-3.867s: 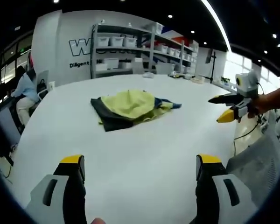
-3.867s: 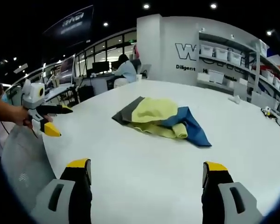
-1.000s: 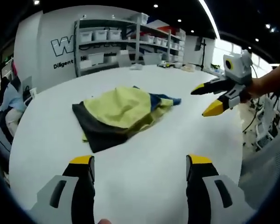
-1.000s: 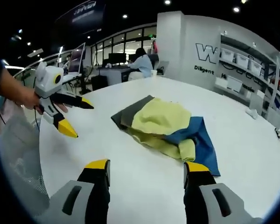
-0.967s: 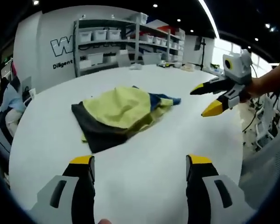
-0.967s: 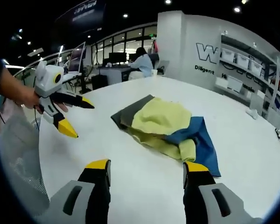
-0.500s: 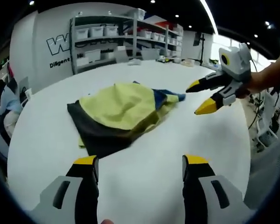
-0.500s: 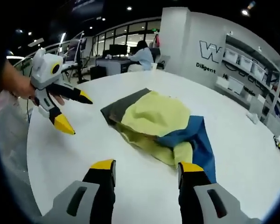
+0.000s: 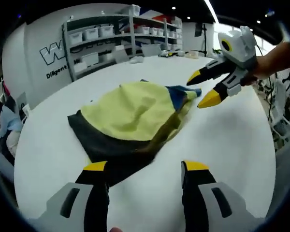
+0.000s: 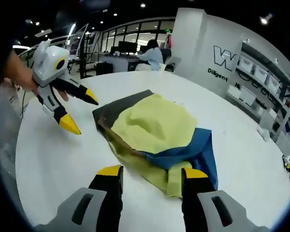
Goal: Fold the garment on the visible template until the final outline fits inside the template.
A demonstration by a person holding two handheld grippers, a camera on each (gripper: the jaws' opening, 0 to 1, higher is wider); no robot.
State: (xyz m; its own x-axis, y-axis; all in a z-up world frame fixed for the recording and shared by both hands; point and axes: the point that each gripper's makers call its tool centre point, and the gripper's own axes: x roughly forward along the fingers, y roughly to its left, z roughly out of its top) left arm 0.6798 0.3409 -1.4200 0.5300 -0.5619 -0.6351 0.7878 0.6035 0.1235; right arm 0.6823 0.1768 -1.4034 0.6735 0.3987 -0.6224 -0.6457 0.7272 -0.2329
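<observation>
- The garment's [image 9: 130, 121] near dark edge is hidden behind the left gripper's [image 9: 144, 166] jaw.
- The wall lettering [image 10: 224, 58] is cut off by shelving.

Left gripper view looks across the tabletop [image 9: 222, 145] from close beside the garment [image 9: 130, 116], facing the shelving wall. Right gripper view faces the same garment [image 10: 154, 130] from its opposite side, equally near. Both share garment and tabletop [image 10: 53, 154].

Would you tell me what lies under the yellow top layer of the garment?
Under the yellow layer, dark grey fabric shows at one end and blue fabric at the other, all on the white table. Any template beneath is covered.
</observation>
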